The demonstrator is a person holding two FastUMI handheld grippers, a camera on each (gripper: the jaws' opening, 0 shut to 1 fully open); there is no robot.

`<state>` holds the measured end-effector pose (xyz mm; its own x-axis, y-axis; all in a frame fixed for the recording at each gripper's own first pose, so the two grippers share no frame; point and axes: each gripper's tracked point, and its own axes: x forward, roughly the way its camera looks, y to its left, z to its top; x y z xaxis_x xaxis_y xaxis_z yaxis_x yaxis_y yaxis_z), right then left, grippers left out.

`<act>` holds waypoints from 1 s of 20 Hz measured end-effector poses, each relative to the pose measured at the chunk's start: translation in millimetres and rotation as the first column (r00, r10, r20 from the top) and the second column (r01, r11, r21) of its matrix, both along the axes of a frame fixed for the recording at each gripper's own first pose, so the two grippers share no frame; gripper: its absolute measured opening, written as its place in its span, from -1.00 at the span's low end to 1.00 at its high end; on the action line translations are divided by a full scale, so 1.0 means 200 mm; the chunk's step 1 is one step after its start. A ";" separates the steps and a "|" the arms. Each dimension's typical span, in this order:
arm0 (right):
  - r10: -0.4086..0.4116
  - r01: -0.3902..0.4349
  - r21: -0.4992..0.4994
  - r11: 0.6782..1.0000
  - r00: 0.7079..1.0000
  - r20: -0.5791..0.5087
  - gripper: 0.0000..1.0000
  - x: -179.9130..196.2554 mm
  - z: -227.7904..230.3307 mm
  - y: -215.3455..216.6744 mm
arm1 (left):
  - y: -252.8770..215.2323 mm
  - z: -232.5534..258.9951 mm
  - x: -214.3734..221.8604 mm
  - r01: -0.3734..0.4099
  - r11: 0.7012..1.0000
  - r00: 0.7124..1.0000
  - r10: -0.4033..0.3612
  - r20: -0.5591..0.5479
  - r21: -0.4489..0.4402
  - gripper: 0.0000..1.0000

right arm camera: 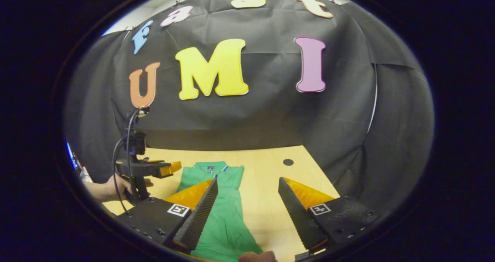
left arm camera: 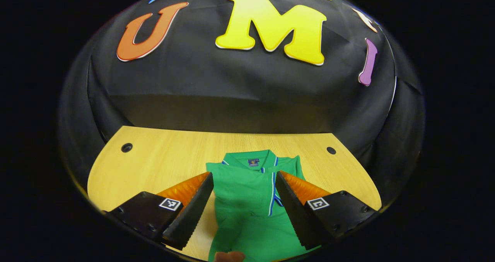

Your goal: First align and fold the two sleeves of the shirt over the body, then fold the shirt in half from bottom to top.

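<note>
- Left gripper (left arm camera: 244,181): jaws spread wide, grasping nothing, held above the shirt. In the right gripper view it appears farther off (right arm camera: 154,170), gripped by a hand (right arm camera: 116,187) over the table's left side.
- Right gripper (right arm camera: 247,186): jaws spread wide, grasping nothing, held above the table's near edge, with bare wood between its fingers.
- Shirt (left arm camera: 247,200): green, collared, with a striped placket; lies flat on the table, collar toward the far edge, hem toward the near edge. It forms a narrow lengthwise strip, the sleeves lying folded over the body.
- Table (left arm camera: 162,157): light wood, with a round dark hole (left arm camera: 126,147) near the far left corner and another (left arm camera: 331,150) near the far right corner.
</note>
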<state>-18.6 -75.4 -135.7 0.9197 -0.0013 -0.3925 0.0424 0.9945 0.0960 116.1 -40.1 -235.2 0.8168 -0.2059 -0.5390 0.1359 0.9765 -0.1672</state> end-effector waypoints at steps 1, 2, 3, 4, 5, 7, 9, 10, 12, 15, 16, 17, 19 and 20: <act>0.023 -0.023 -0.001 1.000 1.000 -0.009 0.92 0.00 -0.02 0.02 | 0.03 0.04 -0.05 -0.004 1.000 1.000 0.004 0.011 0.004 1.00; 0.058 -0.058 0.006 0.998 0.998 -0.025 0.92 0.00 -0.04 0.04 | 0.06 0.07 -0.10 -0.004 1.000 1.000 0.004 0.021 0.018 1.00; 0.101 -0.101 0.012 0.995 0.993 -0.054 0.86 0.00 -0.09 0.07 | 0.10 0.09 -0.17 -0.004 0.999 1.000 0.003 0.022 0.032 1.00; 0.133 -0.133 0.011 0.991 0.988 -0.076 0.92 -0.01 -0.12 0.07 | 0.14 0.10 -0.24 -0.002 0.999 1.000 0.001 0.019 0.042 1.00; 0.158 -0.159 0.001 0.987 0.982 -0.102 0.92 -0.01 -0.16 0.07 | 0.16 0.11 -0.30 0.001 0.999 1.000 -0.002 0.014 0.049 1.00; 0.198 -0.202 -0.015 0.979 0.971 -0.135 0.92 -0.01 -0.22 0.07 | 0.20 0.11 -0.43 0.002 0.999 1.000 -0.002 -0.005 0.050 0.99; 0.220 -0.225 -0.014 0.974 0.962 -0.163 0.92 -0.03 -0.28 0.07 | 0.24 0.11 -0.55 -0.005 0.999 0.999 0.007 -0.033 0.039 0.99; 0.233 -0.238 -0.010 0.971 0.956 -0.177 0.92 -0.04 -0.30 0.08 | 0.24 0.10 -0.61 -0.004 0.999 0.999 0.005 -0.047 0.035 0.99; 0.266 -0.268 0.021 0.963 0.938 -0.220 0.93 -0.10 -0.38 0.09 | 0.24 0.05 -0.75 0.032 0.998 0.994 -0.026 -0.103 0.053 0.99; 0.289 -0.297 0.021 0.954 0.904 -0.316 0.92 -0.22 -0.53 0.07 | 0.26 -0.05 -0.99 0.070 0.996 0.977 -0.057 -0.207 0.057 0.99; 0.294 -0.308 0.017 0.951 0.888 -0.353 0.92 -0.28 -0.61 0.06 | 0.26 -0.09 -1.07 0.074 0.996 0.968 -0.061 -0.245 0.045 0.99; 0.292 -0.314 0.011 0.949 0.867 -0.404 0.92 -0.35 -0.68 0.04 | 0.26 -0.15 -1.15 0.084 0.996 0.954 -0.069 -0.291 0.038 0.99; 0.286 -0.323 0.017 0.946 0.811 -0.509 0.87 -0.51 -0.85 0.00 | 0.27 -0.26 -1.32 0.094 0.995 0.922 -0.075 -0.380 0.032 0.99; 0.278 -0.320 0.023 0.947 0.783 -0.556 0.93 -0.57 -0.96 -0.02 | 0.27 -0.30 -1.40 0.100 0.995 0.902 -0.084 -0.424 0.016 0.99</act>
